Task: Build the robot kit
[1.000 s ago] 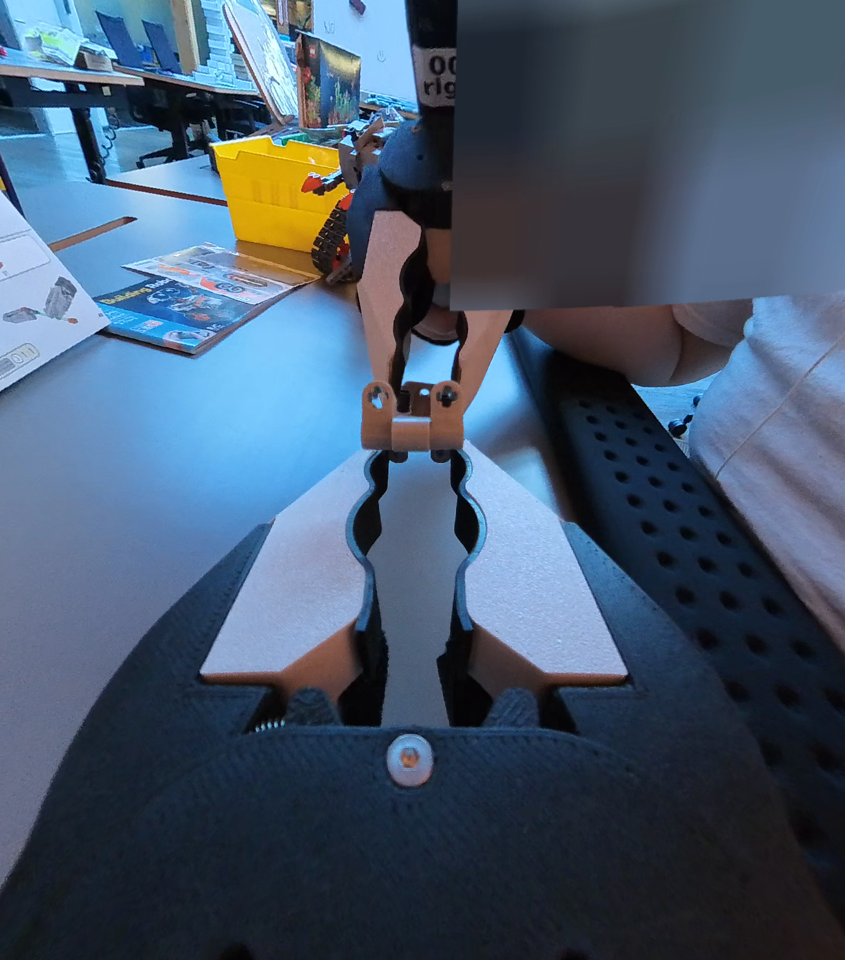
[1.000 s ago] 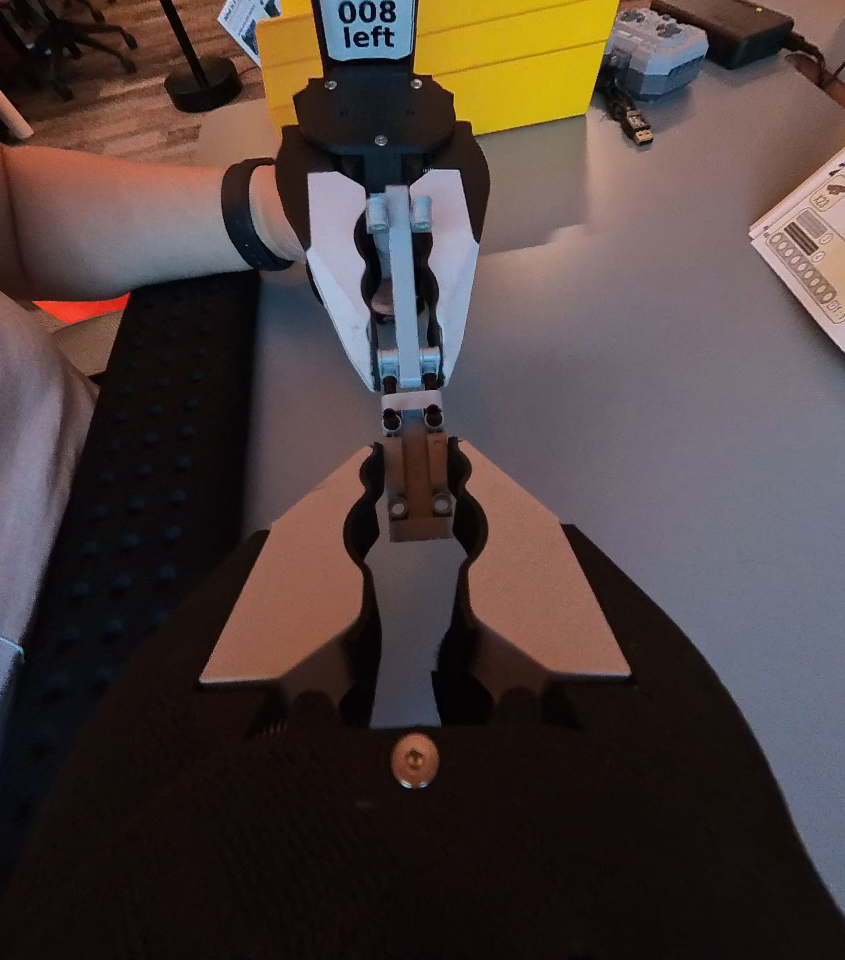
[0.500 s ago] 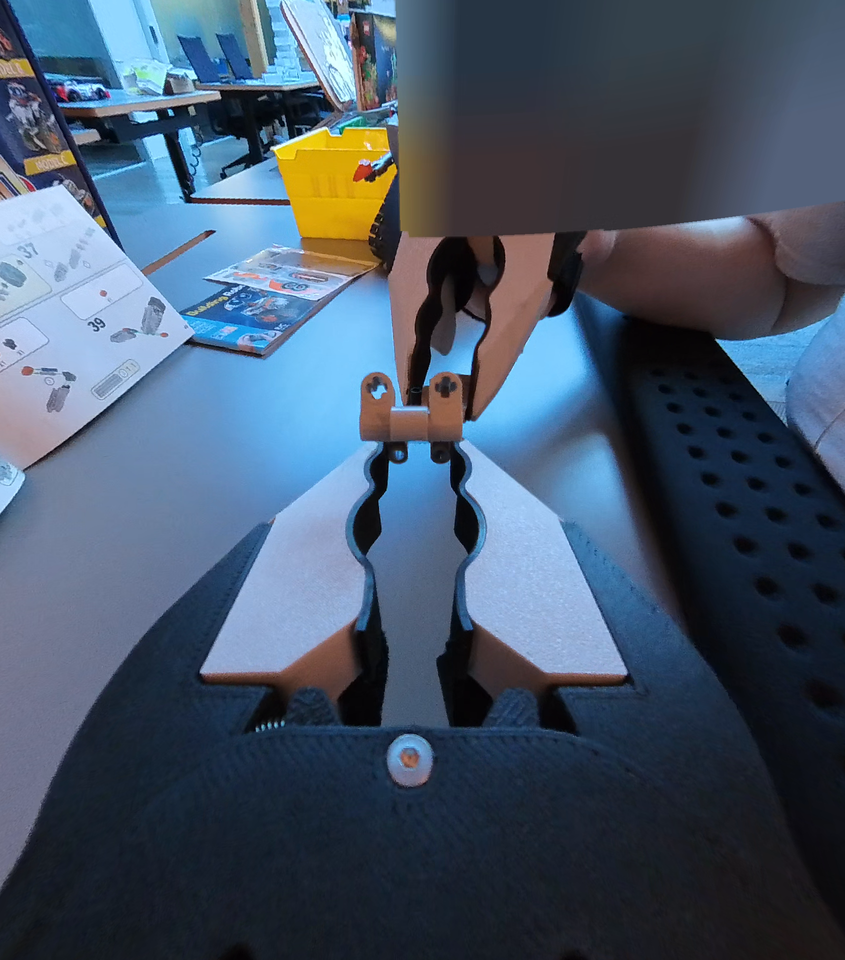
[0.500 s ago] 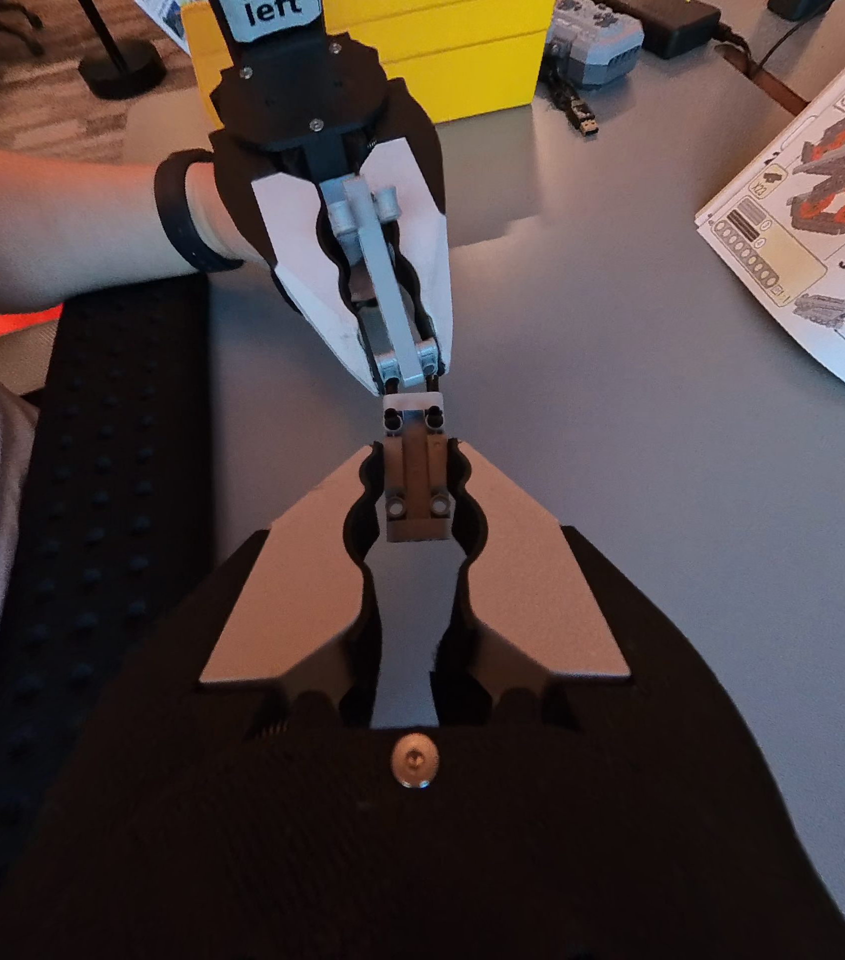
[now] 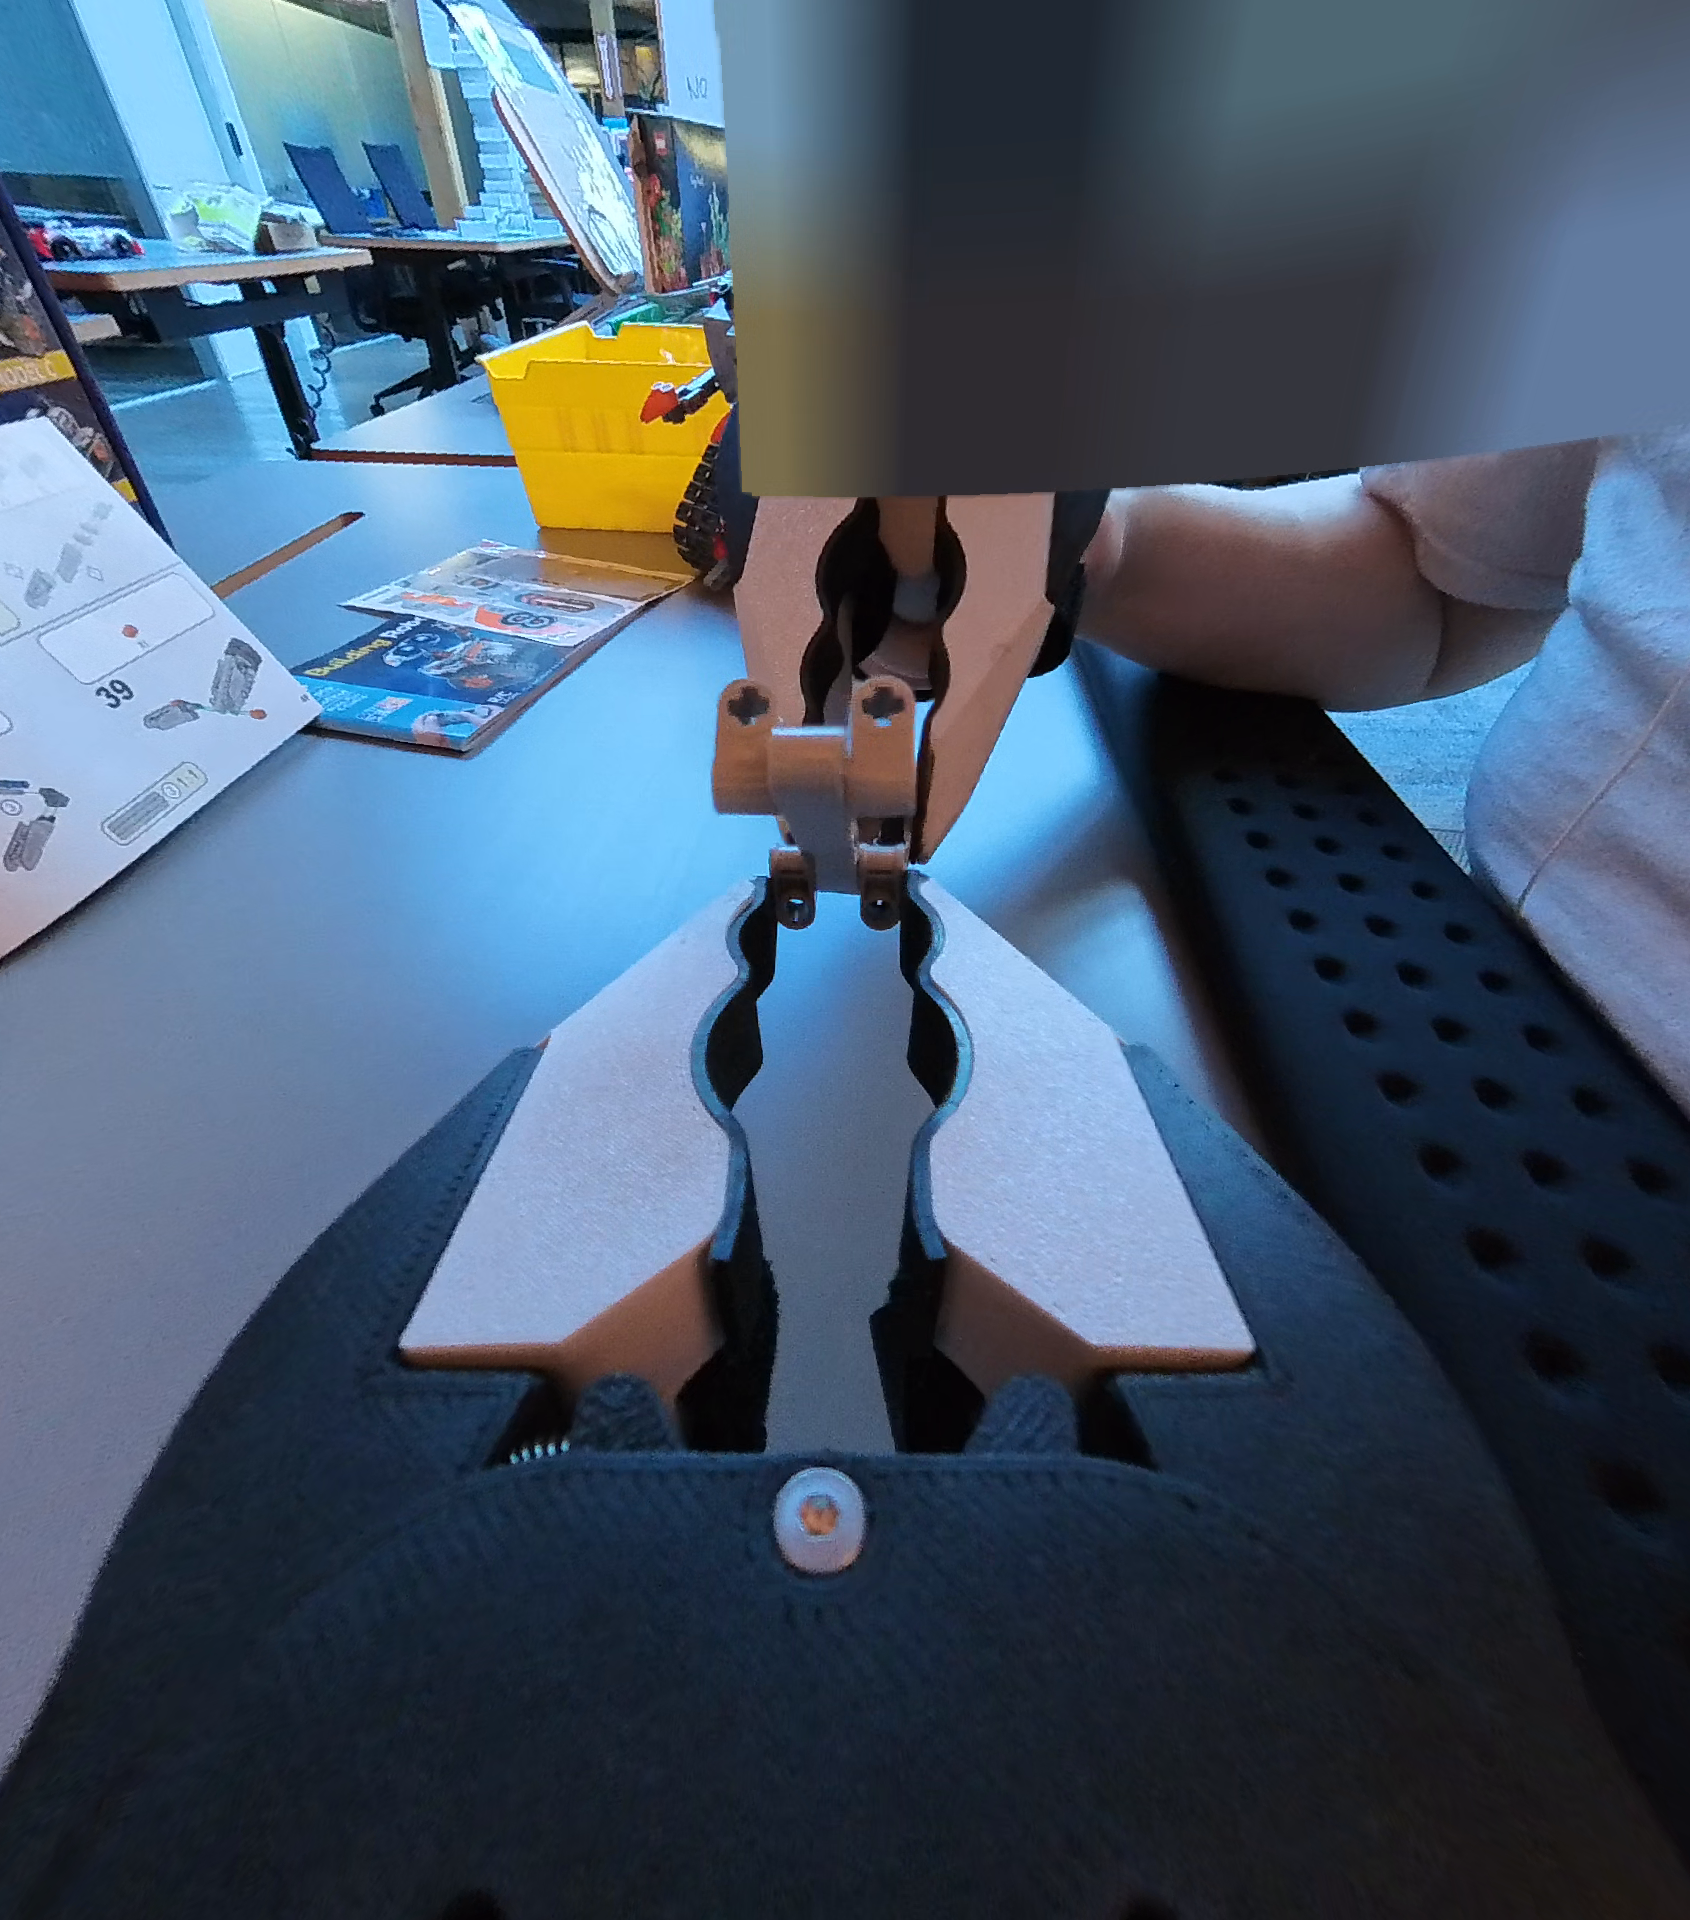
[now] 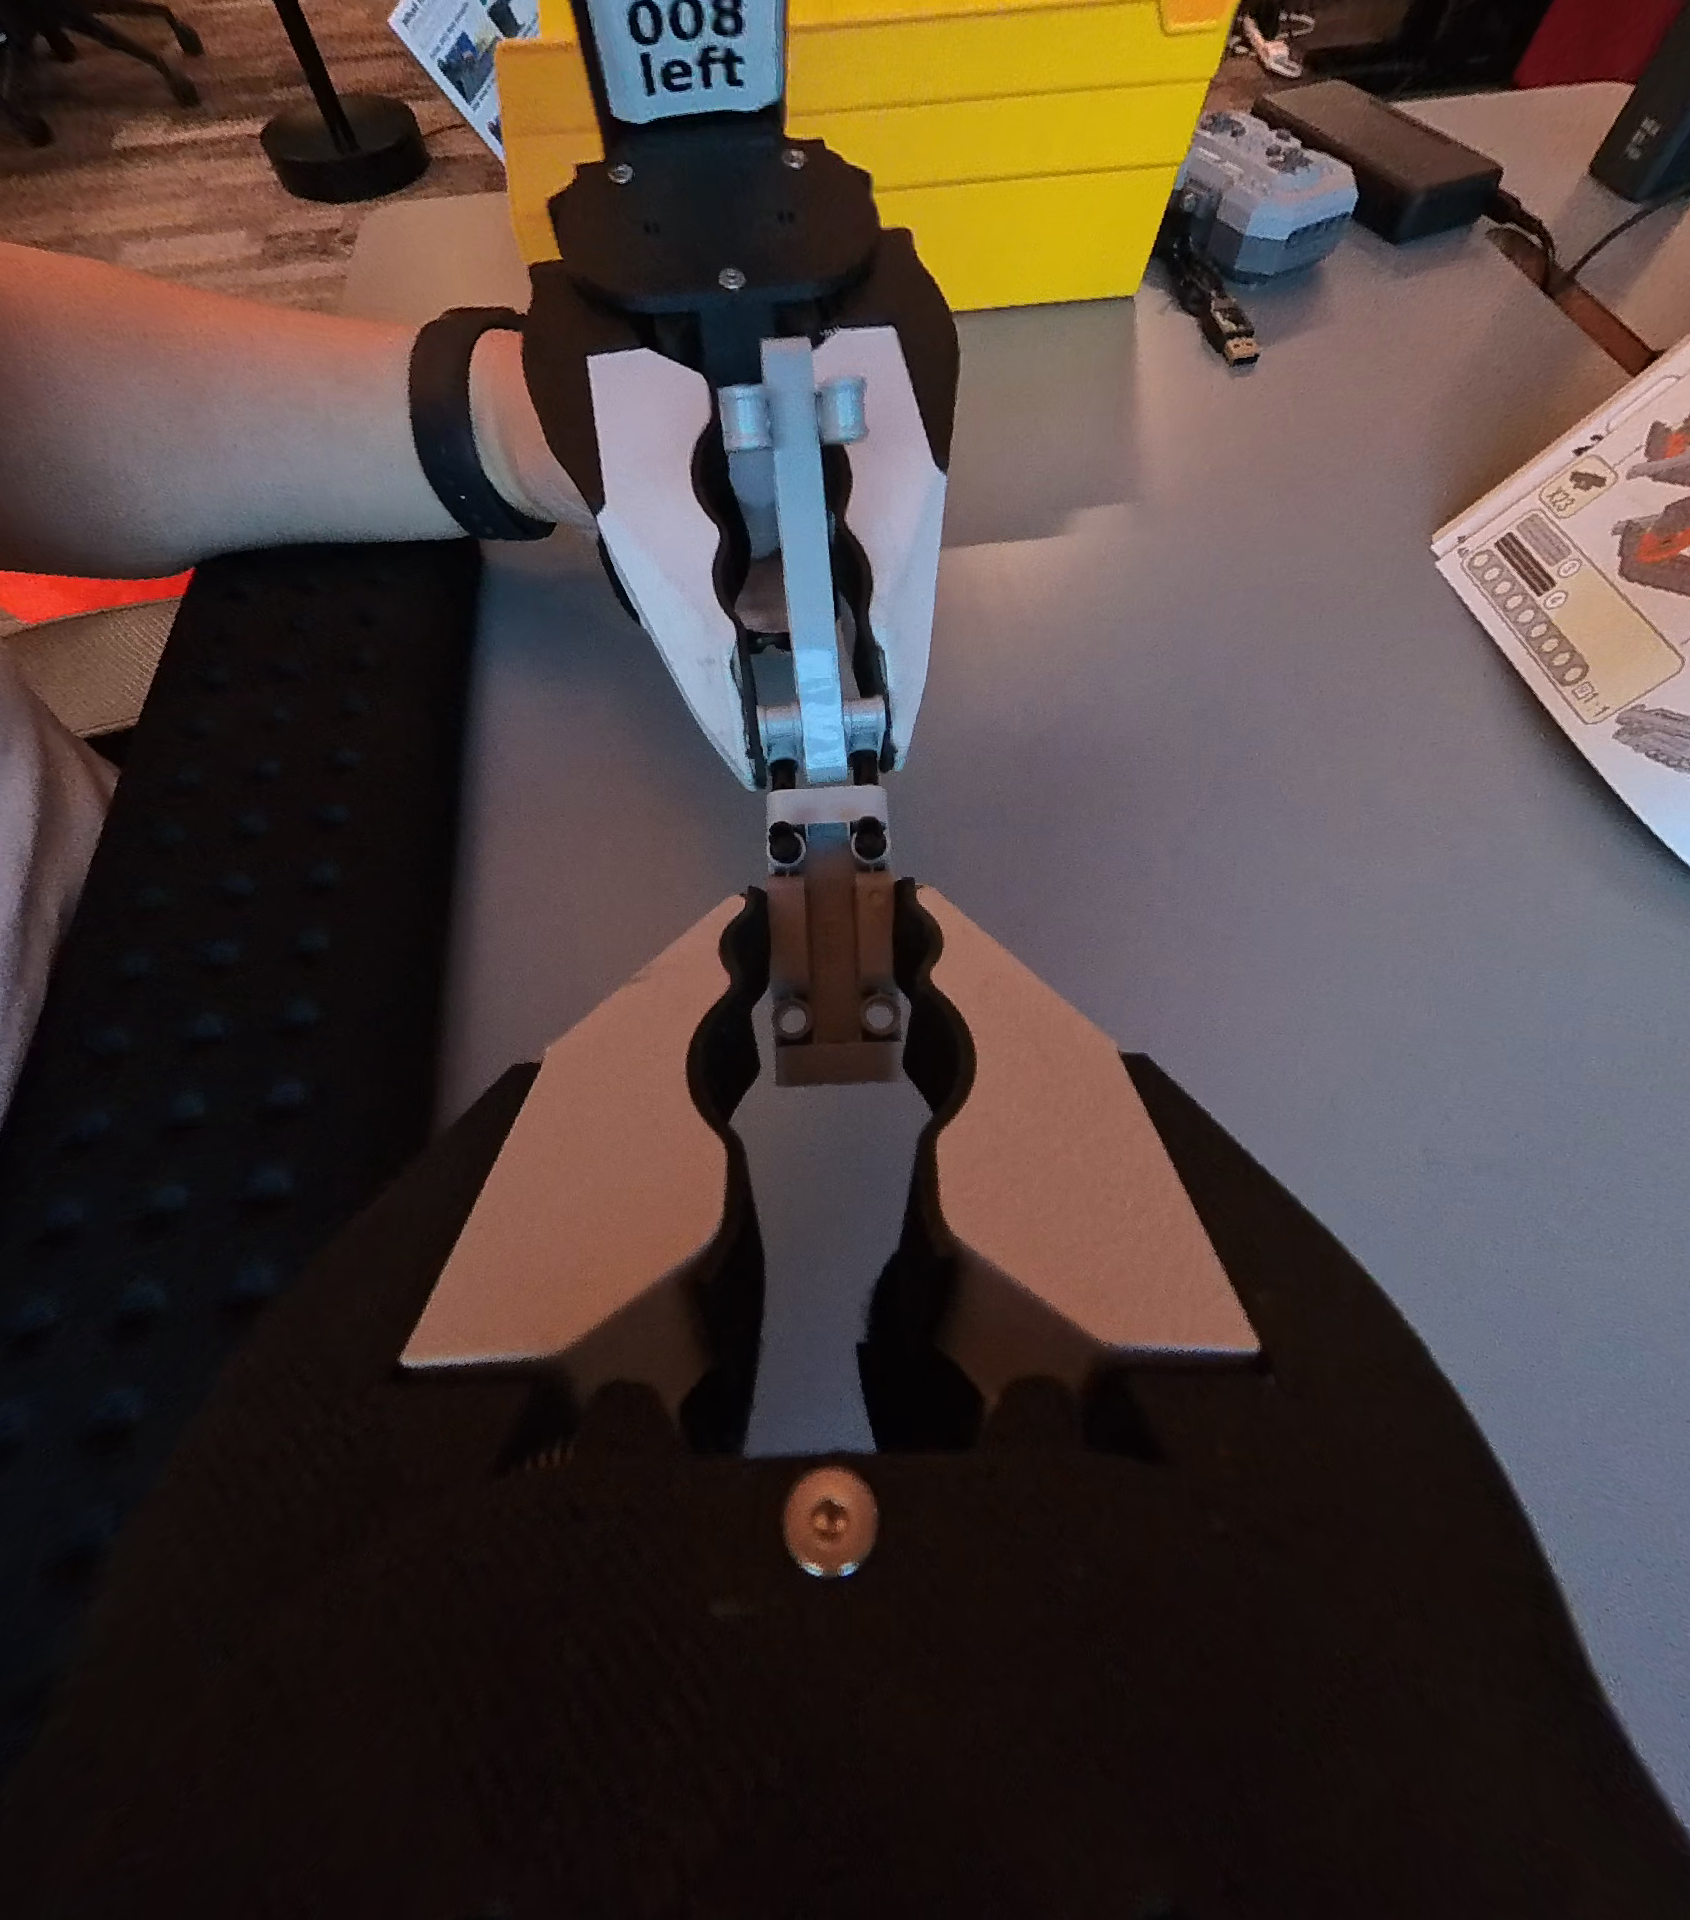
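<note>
My left gripper (image 5: pixel 836 899) is shut on the end of a long grey beam (image 6: pixel 805 582) with two black pins (image 5: pixel 795 906) sticking out past its tips. My right gripper (image 6: pixel 830 920) is shut on a short grey connector piece (image 6: pixel 828 997) with two holes at its front end (image 6: pixel 825 821). The two grippers face each other tip to tip above the grey table (image 6: pixel 1236 831). The pins meet the connector's holes. In the left wrist view the connector (image 5: pixel 815 774) hangs tilted from the right gripper (image 5: pixel 851 810). In the right wrist view the left gripper (image 6: pixel 820 758) points straight at me.
A yellow bin (image 6: pixel 976 156) stands behind the left gripper, another (image 5: pixel 602 436) far back. Instruction sheets (image 5: pixel 41 665) (image 6: pixel 1651 623) and a booklet (image 5: pixel 467 655) lie on the table. A black perforated mat (image 6: pixel 228 935) lines the person's side. A grey block (image 6: pixel 1256 197) and black adapter (image 6: pixel 1381 156) sit beside the bin. Both grippers' tips are close together, under 4 cm apart.
The left gripper, tilted sideways half a second ago, is back in line with the right one. The connector now tips up more in the left wrist view. Both stay shut on their pieces.
</note>
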Available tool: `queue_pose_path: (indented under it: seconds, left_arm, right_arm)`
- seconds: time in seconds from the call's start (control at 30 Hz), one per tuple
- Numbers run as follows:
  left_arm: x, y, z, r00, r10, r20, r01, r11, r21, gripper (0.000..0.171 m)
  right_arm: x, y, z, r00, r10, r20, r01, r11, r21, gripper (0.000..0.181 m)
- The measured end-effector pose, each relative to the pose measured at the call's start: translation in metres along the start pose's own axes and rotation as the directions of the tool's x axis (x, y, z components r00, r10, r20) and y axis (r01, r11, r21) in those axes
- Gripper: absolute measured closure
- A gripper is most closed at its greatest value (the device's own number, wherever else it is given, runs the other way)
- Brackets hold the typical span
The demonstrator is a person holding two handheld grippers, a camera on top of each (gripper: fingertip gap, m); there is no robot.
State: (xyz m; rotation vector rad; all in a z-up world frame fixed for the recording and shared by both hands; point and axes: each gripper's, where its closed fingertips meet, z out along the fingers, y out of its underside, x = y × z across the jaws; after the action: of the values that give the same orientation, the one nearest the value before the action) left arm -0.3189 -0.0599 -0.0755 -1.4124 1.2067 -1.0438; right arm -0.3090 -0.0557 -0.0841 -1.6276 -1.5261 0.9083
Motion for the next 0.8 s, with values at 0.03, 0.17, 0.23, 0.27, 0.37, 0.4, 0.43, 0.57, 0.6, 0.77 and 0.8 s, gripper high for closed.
queue_pose_path:
  seconds: [0.03,0.17,0.23,0.27,0.37,0.4,0.43,0.57,0.6,0.77,0.8]
  left_arm:
    - [0.0004,0.0,0.0,1.0,-0.004,-0.004,0.004,1.0,0.001,0.15]
    - [0.0007,-0.0019,-0.0012,1.0,-0.025,-0.014,0.026,0.999,0.022,0.15]
    - [0.001,-0.0014,-0.001,1.0,-0.024,-0.016,0.024,0.999,0.022,0.15]
    - [0.0017,-0.0025,-0.0014,1.0,-0.021,-0.018,0.021,0.999,0.028,0.15]
    - [0.004,-0.0055,-0.0018,1.0,-0.011,-0.026,0.012,0.999,0.04,0.15]
    - [0.0044,-0.0052,-0.0016,1.0,-0.009,-0.026,0.01,0.999,0.037,0.15]
    - [0.0049,-0.0053,-0.0016,1.0,-0.008,-0.029,0.009,0.999,0.037,0.15]
    - [0.0061,-0.0058,-0.0021,0.999,-0.01,-0.038,0.011,0.999,0.043,0.15]
    - [0.0068,-0.0048,-0.0018,0.999,-0.01,-0.041,0.011,0.999,0.037,0.15]
    - [0.0098,-0.0013,-0.001,0.998,-0.023,-0.057,0.024,0.999,0.022,0.15]
    - [0.01,-0.0008,-0.0007,0.998,-0.022,-0.057,0.023,1.0,0.018,0.15]
  right_arm:
    - [-0.0002,-0.0001,-0.0001,1.0,-0.008,-0.001,0.008,1.0,0.0,0.158]
    - [-0.0009,-0.0025,-0.0005,1.0,-0.004,0.008,0.004,1.0,0.02,0.158]
    - [-0.0013,-0.0022,-0.0003,1.0,-0.014,0.009,0.013,1.0,0.021,0.159]
    - [-0.0021,-0.0035,-0.0008,1.0,-0.021,0.011,0.021,0.999,0.028,0.159]
    - [-0.0041,-0.0054,-0.0023,0.999,-0.037,0.02,0.036,0.999,0.039,0.159]
    - [-0.0044,-0.0049,-0.0022,0.999,-0.043,0.019,0.042,0.998,0.035,0.159]
    - [-0.0049,-0.0054,-0.0023,0.999,-0.051,0.018,0.051,0.998,0.037,0.159]
    - [-0.0061,-0.0068,-0.003,0.997,-0.069,0.016,0.068,0.997,0.041,0.159]
    - [-0.0068,-0.0063,-0.003,0.997,-0.081,0.015,0.081,0.996,0.036,0.159]
    - [-0.0089,-0.0051,-0.0026,0.995,-0.1,0.027,0.1,0.995,0.03,0.159]
    - [-0.0089,-0.0048,-0.0025,0.994,-0.102,0.028,0.101,0.994,0.03,0.159]
